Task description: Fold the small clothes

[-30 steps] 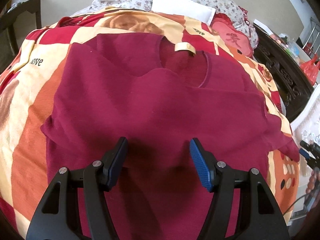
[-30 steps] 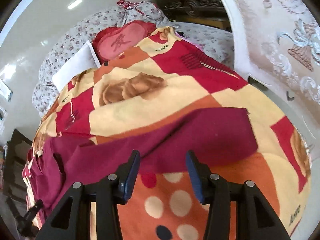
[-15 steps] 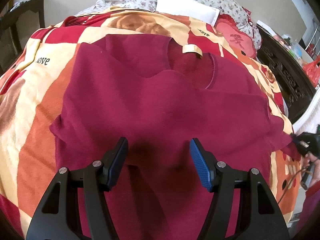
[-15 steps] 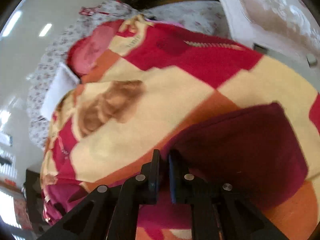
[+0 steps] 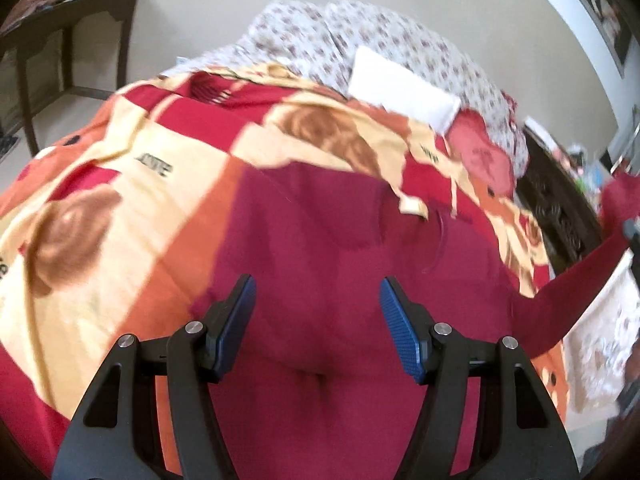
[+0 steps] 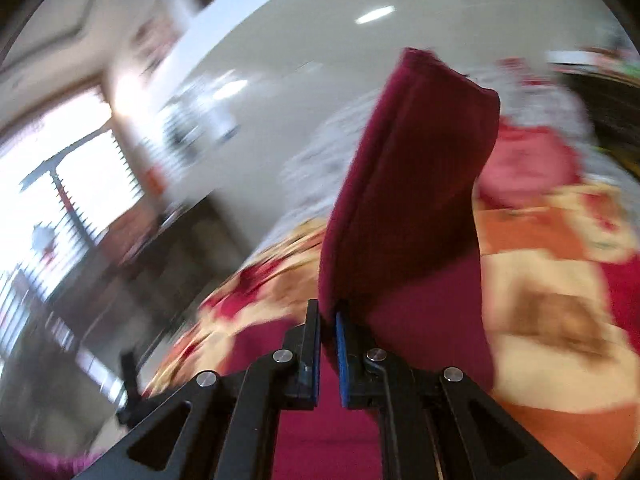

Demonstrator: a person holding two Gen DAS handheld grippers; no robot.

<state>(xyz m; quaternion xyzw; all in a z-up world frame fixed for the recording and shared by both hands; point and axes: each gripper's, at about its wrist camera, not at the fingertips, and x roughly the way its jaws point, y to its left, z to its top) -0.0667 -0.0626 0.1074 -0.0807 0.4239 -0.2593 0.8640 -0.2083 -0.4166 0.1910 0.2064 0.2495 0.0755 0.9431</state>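
A dark red long-sleeved top (image 5: pixel 332 264) lies spread on the patterned blanket (image 5: pixel 120 216), its neck label (image 5: pixel 412 205) toward the pillows. My left gripper (image 5: pixel 318 316) hovers open above the top's lower body, nothing between its blue pads. My right gripper (image 6: pixel 328 320) is shut on the right sleeve (image 6: pixel 416 184), which stands lifted off the bed in front of the camera. In the left wrist view that sleeve (image 5: pixel 576 280) stretches up and away to the right edge.
A white pillow (image 5: pixel 400 88) and a floral quilt (image 5: pixel 360 36) lie at the head of the bed. Dark carved furniture (image 5: pixel 560 216) stands on the right, a dark side table (image 5: pixel 68 40) on the left. The right wrist view is blurred, showing a window (image 6: pixel 60 184) and wall.
My right gripper closed on the sleeve end and swung it up off the blanket. The left gripper rose and tilted back, staying open above the top's body.
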